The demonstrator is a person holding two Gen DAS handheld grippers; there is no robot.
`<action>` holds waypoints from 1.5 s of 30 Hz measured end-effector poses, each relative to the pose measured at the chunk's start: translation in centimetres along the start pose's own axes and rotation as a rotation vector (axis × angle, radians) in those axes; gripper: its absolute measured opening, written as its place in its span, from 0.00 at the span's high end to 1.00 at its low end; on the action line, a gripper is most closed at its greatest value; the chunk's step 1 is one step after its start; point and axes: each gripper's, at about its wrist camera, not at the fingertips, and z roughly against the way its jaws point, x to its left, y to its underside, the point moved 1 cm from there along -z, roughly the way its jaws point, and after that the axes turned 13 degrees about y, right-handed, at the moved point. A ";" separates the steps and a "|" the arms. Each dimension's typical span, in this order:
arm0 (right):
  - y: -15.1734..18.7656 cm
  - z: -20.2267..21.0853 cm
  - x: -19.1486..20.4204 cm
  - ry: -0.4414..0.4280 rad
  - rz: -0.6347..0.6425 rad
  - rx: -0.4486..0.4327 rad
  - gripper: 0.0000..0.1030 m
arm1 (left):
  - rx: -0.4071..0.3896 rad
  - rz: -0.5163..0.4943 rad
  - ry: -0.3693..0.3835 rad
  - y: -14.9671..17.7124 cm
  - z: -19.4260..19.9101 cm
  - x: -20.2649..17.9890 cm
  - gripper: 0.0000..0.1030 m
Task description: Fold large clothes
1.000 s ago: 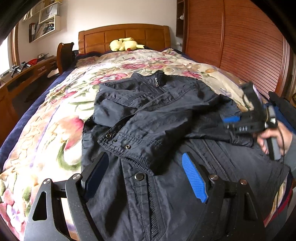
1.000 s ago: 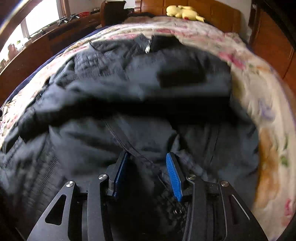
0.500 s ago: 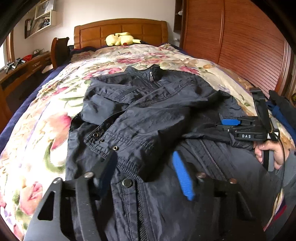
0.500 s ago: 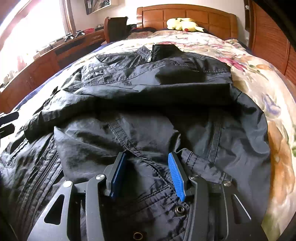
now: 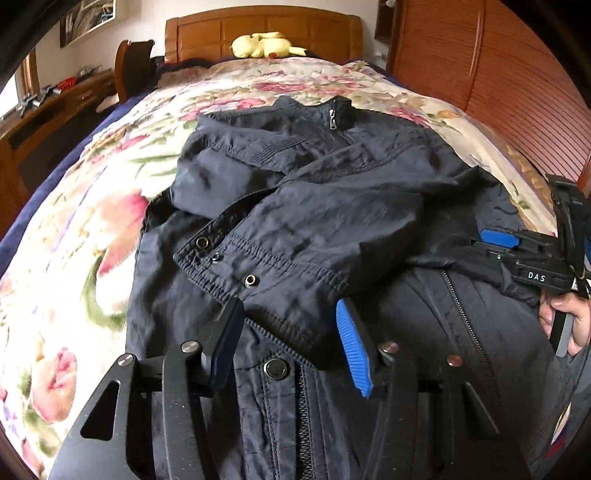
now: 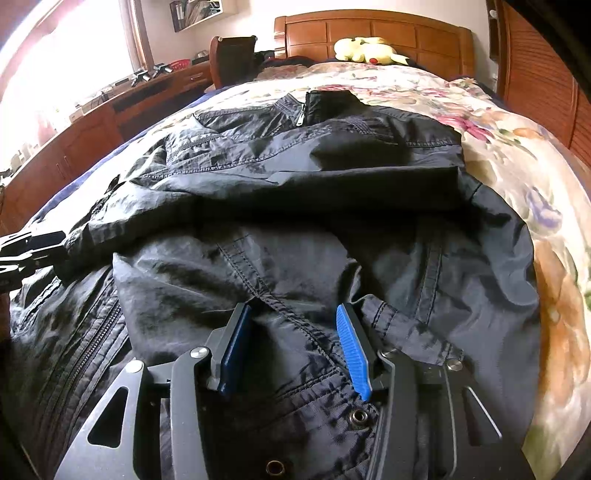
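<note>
Place: bedroom in a home.
Bed (image 5: 110, 206): filled most of both views, covered by a floral quilt in pink, green and cream.
Headboard (image 5: 266, 29): carved orange-brown wood at the far end.
Plush toy (image 6: 369, 50): yellow, lay at the far end of the bed against the headboard.
Wardrobe (image 5: 480, 74): slatted reddish wood doors along the right wall.
Desk (image 6: 122, 107): long wooden unit with drawers on the left, small clutter on top.
Chair (image 6: 232, 55): dark wooden back, far left beside the bed.
Window (image 6: 55, 55): bright daylight, far left above the desk.
Wall shelf (image 6: 195, 14): high on the far wall, held books.
</note>
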 end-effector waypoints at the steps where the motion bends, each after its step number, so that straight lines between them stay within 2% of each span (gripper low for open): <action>1: 0.0 0.0 0.0 -0.002 -0.001 0.000 0.52 | 0.001 0.001 0.002 0.1 0.0 0.0 0.48; 8: 0.0 0.1 0.0 -0.004 -0.002 0.001 0.51 | 0.061 -0.017 0.001 0.8 -1.2 -0.3 0.49; 10: 0.0 0.0 0.0 -0.003 -0.002 0.001 0.51 | 0.078 -0.021 0.002 0.9 -1.6 -0.4 0.53; 11: 0.0 0.0 0.0 -0.003 -0.002 0.001 0.51 | 0.083 -0.025 0.005 0.9 -1.7 -0.5 0.60; 12: 0.0 0.0 0.0 -0.004 -0.003 0.001 0.51 | 0.079 -0.030 0.024 0.9 -1.6 -0.7 0.74; 14: 0.0 0.1 0.0 -0.005 -0.004 0.000 0.50 | 0.089 -0.044 0.068 0.6 -1.6 -1.2 0.89; 17: 0.0 0.1 0.0 -0.005 -0.001 -0.001 0.50 | 0.031 -0.097 0.035 -0.6 0.3 -2.4 0.93; 20: 0.0 0.1 0.1 -0.006 0.000 -0.001 0.50 | -0.044 -0.122 0.038 -1.6 3.2 -3.5 0.93; 22: 0.0 0.1 0.1 -0.008 -0.001 0.000 0.50 | -0.061 -0.128 0.050 -1.8 4.5 -4.1 0.93; 25: 0.0 0.1 0.1 -0.013 -0.004 0.001 0.50 | -0.064 -0.138 0.064 -1.4 5.9 -4.8 0.93; 28: 0.0 0.1 0.2 -0.014 -0.005 0.001 0.49 | -0.035 -0.161 0.052 -0.6 6.0 -5.1 0.91; 30: 0.0 0.0 0.2 -0.014 -0.005 0.001 0.49 | -0.042 -0.163 0.048 0.2 6.5 -5.0 0.73; 31: 0.0 0.0 0.2 -0.014 -0.005 0.001 0.49 | -0.048 -0.164 0.043 0.7 6.9 -4.8 0.68; 33: 0.0 0.0 0.2 -0.014 -0.005 0.001 0.49 | -0.066 -0.176 0.023 1.6 7.8 -4.4 0.64; 35: -0.1 0.0 0.2 -0.015 -0.005 0.001 0.49 | -0.072 -0.181 -0.010 2.4 8.6 -3.6 0.64; 40: -0.1 0.0 0.1 -0.017 -0.006 0.002 0.49 | -0.033 -0.157 -0.094 5.3 10.0 -0.7 0.63; 45: -0.1 0.0 0.2 -0.019 -0.005 0.002 0.48 | 0.062 -0.081 -0.135 8.2 10.2 3.3 0.62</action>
